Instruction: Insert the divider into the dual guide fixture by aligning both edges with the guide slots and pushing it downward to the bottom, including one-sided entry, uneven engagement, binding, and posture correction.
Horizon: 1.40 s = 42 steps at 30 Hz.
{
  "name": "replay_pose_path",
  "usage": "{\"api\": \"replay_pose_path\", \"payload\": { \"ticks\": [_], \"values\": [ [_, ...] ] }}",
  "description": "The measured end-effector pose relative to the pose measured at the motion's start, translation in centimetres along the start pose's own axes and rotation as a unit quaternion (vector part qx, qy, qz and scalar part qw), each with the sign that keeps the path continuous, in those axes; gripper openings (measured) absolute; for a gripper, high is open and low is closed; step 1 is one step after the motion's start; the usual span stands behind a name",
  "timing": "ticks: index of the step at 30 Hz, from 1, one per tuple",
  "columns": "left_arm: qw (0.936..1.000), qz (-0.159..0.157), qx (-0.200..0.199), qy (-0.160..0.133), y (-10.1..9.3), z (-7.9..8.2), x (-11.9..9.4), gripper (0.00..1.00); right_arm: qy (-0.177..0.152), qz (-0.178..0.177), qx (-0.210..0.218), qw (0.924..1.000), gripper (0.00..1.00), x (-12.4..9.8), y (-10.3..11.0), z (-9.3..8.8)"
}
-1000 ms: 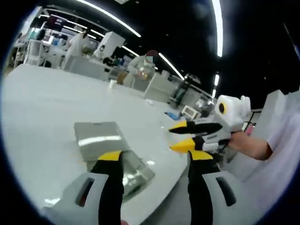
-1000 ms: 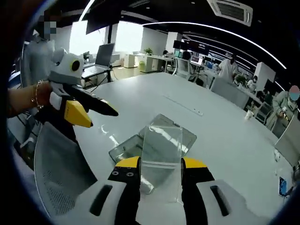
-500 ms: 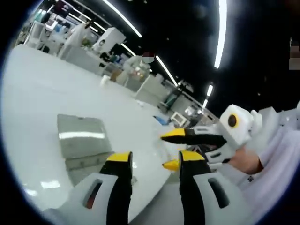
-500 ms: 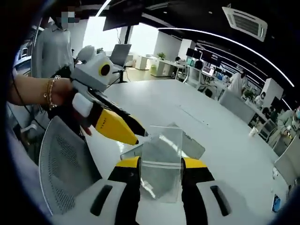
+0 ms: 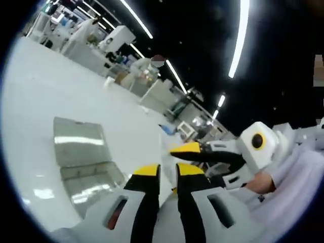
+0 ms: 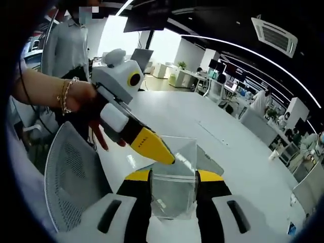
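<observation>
My right gripper [image 6: 174, 177] is shut on the clear divider [image 6: 183, 169], which stands upright between its yellow-tipped jaws above the white table [image 6: 172, 109]. My left gripper [image 6: 154, 146] reaches in from the left, its yellow finger touching the divider's upper left corner. In the left gripper view my left gripper [image 5: 168, 172] has its jaws drawn close with a thin gap; whether they pinch the divider is unclear. A yellow finger [image 5: 188, 148] of the right gripper shows just beyond them. The clear guide fixture [image 5: 81, 152] lies flat on the table [image 5: 30, 96], and behind the divider the fixture [image 6: 208, 163] shows again.
A grey mesh chair back [image 6: 71, 177] stands close at the table's near edge. A hand with a bracelet [image 6: 76, 96] holds the left gripper. Desks, monitors and people fill the far office.
The left gripper's jaws have closed from wide apart to a thin gap. It has moved in to the divider's upper corner. The right gripper has kept its hold on the divider.
</observation>
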<state>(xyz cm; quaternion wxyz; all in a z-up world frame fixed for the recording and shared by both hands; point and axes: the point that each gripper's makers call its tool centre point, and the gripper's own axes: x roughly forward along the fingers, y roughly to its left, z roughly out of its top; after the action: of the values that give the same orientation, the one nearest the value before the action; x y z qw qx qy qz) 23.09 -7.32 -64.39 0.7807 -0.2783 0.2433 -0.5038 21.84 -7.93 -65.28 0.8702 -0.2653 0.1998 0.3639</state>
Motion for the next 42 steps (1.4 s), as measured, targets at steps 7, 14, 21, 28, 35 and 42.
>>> {"api": "replay_pose_path", "payload": {
  "ticks": [7,14,21,28,35,42],
  "values": [
    [0.9991,-0.004,-0.041,0.005,0.0,-0.2,-0.1,0.00,-0.003,0.000,-0.021,0.9998,0.29,0.0,0.4,0.0],
    [0.9970,-0.012,-0.076,-0.002,0.0,0.2,-0.5,0.00,-0.019,0.001,-0.032,0.9993,0.29,0.0,0.3,0.6],
    [0.9982,-0.010,-0.058,-0.015,0.4,1.2,-1.1,0.00,-0.032,0.036,-0.009,0.9988,0.29,-0.3,0.6,1.0],
    [0.9993,-0.024,-0.027,-0.003,0.2,1.1,-2.0,0.00,-0.054,0.093,0.091,0.9900,0.27,-1.7,-1.2,1.5],
    [0.9972,-0.074,-0.003,0.011,-1.8,1.0,-2.5,0.00,-0.060,0.233,0.175,0.9547,0.19,-3.1,-0.3,1.1],
    [0.9943,-0.102,0.013,0.028,-3.2,0.9,-2.0,0.00,-0.060,0.296,0.213,0.9291,0.21,-3.7,0.8,1.4]
  ]
}}
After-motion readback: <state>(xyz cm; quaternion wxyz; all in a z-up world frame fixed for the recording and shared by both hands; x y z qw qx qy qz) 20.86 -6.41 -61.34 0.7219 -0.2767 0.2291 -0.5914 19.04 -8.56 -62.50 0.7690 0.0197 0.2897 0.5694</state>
